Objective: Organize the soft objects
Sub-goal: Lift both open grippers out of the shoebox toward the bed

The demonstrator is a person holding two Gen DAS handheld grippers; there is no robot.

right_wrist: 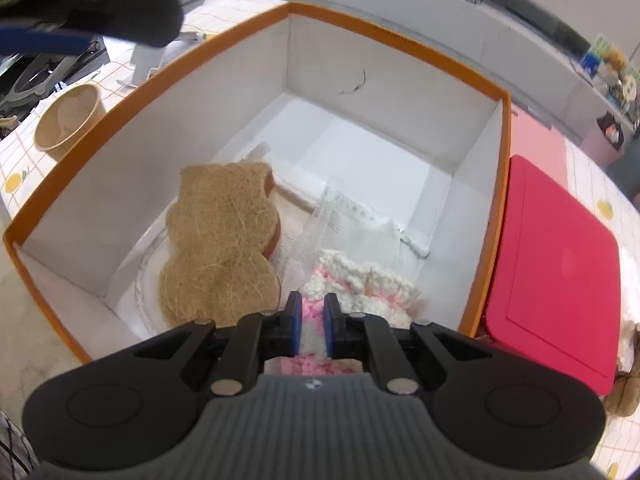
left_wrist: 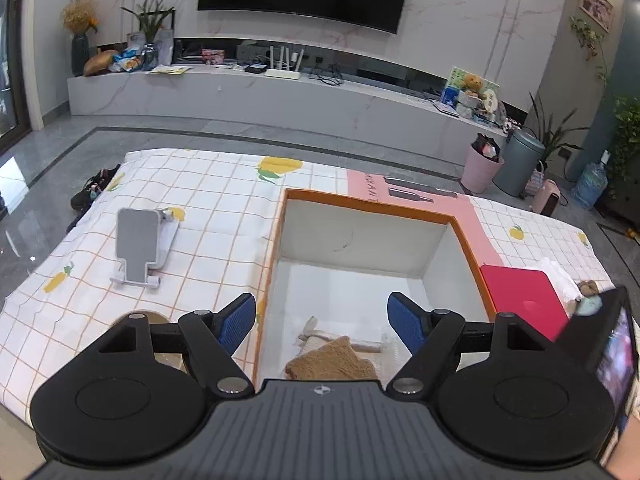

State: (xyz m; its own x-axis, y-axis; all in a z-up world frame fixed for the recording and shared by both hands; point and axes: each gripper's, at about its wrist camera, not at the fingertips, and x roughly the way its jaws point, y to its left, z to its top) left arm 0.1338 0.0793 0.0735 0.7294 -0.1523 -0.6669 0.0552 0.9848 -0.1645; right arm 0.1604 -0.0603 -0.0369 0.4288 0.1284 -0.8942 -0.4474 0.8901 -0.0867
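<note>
Orange-rimmed box (left_wrist: 360,204) sits under your left gripper (left_wrist: 322,322), jaws spread wide and empty, parked above the near edge, likely to stay clear. Right view: your right gripper (right_wrist: 312,320) is clamped on the pink-white fluffy cloth (right_wrist: 360,280), low inside the box beside the brown fibre pad (right_wrist: 220,248), apparently ready to release.

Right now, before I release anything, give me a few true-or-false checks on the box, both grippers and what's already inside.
1. The right gripper is shut on the pink-and-white fluffy item. True.
2. The left gripper holds the brown fibre pad. False: it is open and empty; the pad lies in the box.
3. The orange-rimmed box has a lid on. False: it is open-topped.
4. A red case lies beside the box. True.
</note>
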